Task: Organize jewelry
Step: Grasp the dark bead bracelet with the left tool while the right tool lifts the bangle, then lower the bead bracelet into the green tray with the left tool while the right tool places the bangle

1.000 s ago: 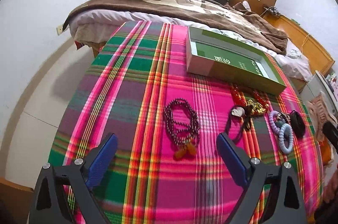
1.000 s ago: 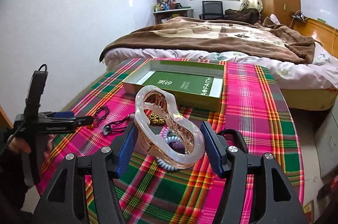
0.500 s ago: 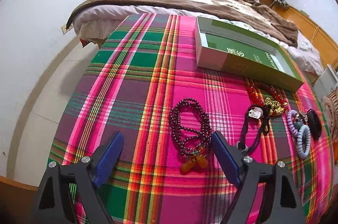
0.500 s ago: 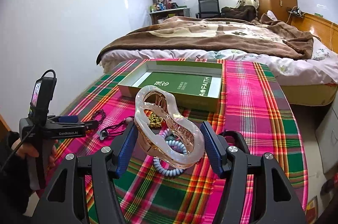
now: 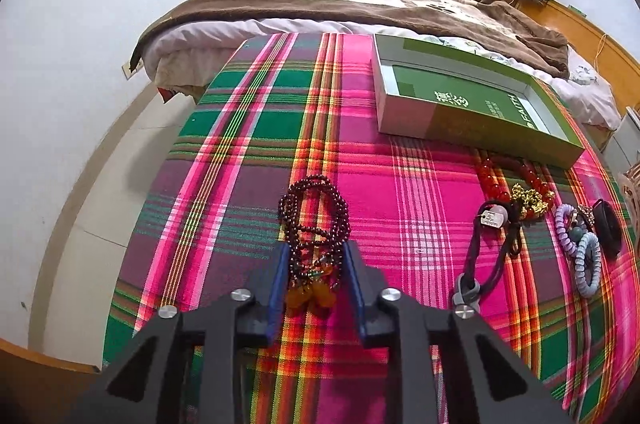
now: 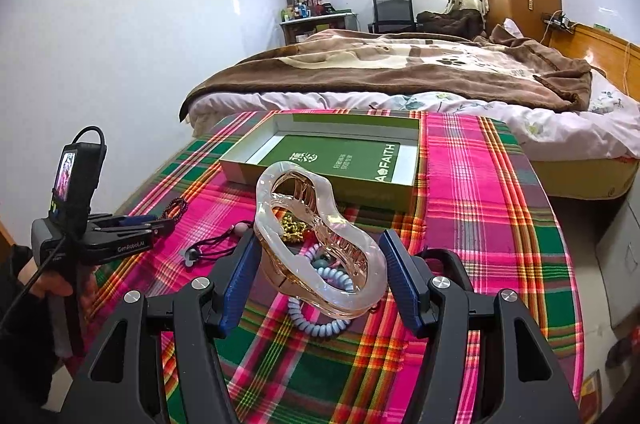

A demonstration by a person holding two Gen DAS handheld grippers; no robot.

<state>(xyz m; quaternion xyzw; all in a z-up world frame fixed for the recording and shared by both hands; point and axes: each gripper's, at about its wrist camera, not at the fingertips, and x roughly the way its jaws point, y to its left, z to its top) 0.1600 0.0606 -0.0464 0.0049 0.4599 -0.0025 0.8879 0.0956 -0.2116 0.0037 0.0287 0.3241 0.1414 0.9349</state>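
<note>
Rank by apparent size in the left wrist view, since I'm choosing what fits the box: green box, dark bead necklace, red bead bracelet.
1. green box
2. dark bead necklace, though nearness inflates it
3. red bead bracelet

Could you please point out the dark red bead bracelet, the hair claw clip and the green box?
dark red bead bracelet (image 5: pixel 313 210), left wrist view, bead loops.
hair claw clip (image 6: pixel 347 229), right wrist view, rim.
green box (image 5: pixel 404 116), left wrist view, near wall.

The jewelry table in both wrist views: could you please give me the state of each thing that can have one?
Left hand-held gripper: shut on dark bead necklace, which lies on the cloth.
Right hand-held gripper: shut on pink hair claw, held above the cloth.
Green box: open, lidless.
Red bead bracelet: lying loose.
Coil hair ties: lying loose.
</note>
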